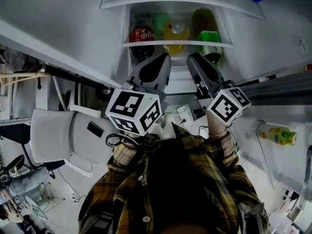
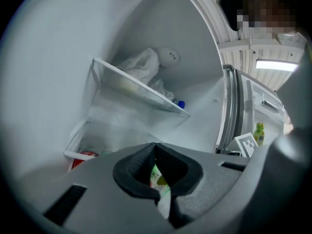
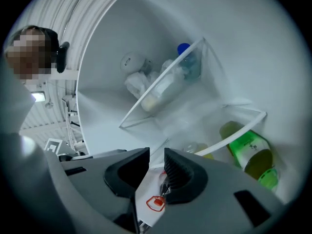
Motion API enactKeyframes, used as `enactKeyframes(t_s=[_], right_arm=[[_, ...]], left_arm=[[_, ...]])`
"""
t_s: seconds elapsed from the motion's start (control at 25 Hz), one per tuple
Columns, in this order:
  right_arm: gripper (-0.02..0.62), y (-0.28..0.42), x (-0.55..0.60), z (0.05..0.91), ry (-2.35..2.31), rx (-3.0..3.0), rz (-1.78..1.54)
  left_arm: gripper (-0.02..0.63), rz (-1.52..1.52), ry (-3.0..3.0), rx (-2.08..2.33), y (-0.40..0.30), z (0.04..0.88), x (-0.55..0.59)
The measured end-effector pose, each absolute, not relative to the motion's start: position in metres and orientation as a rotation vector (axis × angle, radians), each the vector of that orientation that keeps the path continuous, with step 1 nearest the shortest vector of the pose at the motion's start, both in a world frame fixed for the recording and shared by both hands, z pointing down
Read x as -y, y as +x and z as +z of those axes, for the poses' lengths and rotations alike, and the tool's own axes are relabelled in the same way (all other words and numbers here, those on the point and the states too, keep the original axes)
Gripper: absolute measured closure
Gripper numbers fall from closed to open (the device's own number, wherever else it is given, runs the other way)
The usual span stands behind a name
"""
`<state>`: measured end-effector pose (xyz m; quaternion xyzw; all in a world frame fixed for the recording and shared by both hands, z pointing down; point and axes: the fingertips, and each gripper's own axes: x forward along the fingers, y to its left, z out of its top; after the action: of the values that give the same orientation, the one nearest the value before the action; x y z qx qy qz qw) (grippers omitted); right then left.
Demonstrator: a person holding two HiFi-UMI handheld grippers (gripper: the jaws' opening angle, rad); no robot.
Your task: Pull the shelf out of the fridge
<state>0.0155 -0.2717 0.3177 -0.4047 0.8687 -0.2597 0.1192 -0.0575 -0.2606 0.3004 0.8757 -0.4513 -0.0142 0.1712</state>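
Open fridge (image 2: 48, 82) ahead, both tools reaching in level, side by side.

Bottle shelf (image 1: 178, 44) at mid-cavity, white front rim just far of the tips. Loaded with red can (image 1: 142, 34), yellow bottle (image 1: 176, 33) and green bottle (image 3: 251, 155). Upper glass shelf (image 1: 165, 1) above it, carrying a plastic bag (image 2: 144, 65) and a blue-capped bottle (image 3: 184, 50).

Left gripper (image 2: 155, 150): fingers clenched, tips meeting, nothing pinched; only a green-and-yellow label glimpsed past them.

Right gripper (image 3: 156, 162): fingers released, parted by a narrow gap. White piece with a red mark (image 3: 148, 191) showing in that gap; unclear whether between the pads or lying beyond.

Neither tool on the shelf rim yet.

Judged step: approach and grasp of the front rim. To do it well:
- Open the left fingers before closing in.
- Take the rim at 2 points, 1 left and 1 right of centre, well apart.
- Bite only the rim, clear of the drinks.
- Pull straight toward the near side, both hands together, shelf kept flat.
- Lift the front a little if stopped by a catch.

Probably heavy with 3 drinks aboard, so go slowly; risk of bottles tipping or sliding off.
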Motion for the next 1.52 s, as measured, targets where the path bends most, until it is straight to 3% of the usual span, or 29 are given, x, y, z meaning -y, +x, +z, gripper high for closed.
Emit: enactKeyframes(t_s=[0.24, 0.64, 1.52], right_arm=[[0.453, 0.013, 0.279, 0.334, -1.137, -2.495, -0.903], [0.407, 0.021, 0.311, 0.373, -1.069, -2.273, -1.168], [0.4, 0.016, 0.375, 0.389, -1.049, -2.045, -1.311]], left_arm=[[0.603, -0.021, 2.47, 1.283, -0.058, 0.309, 0.261], [0.603, 0.001, 2.463, 1.294, -0.056, 0.314, 0.262], [0.603, 0.021, 2.436, 1.368, -0.069, 0.318, 0.272]])
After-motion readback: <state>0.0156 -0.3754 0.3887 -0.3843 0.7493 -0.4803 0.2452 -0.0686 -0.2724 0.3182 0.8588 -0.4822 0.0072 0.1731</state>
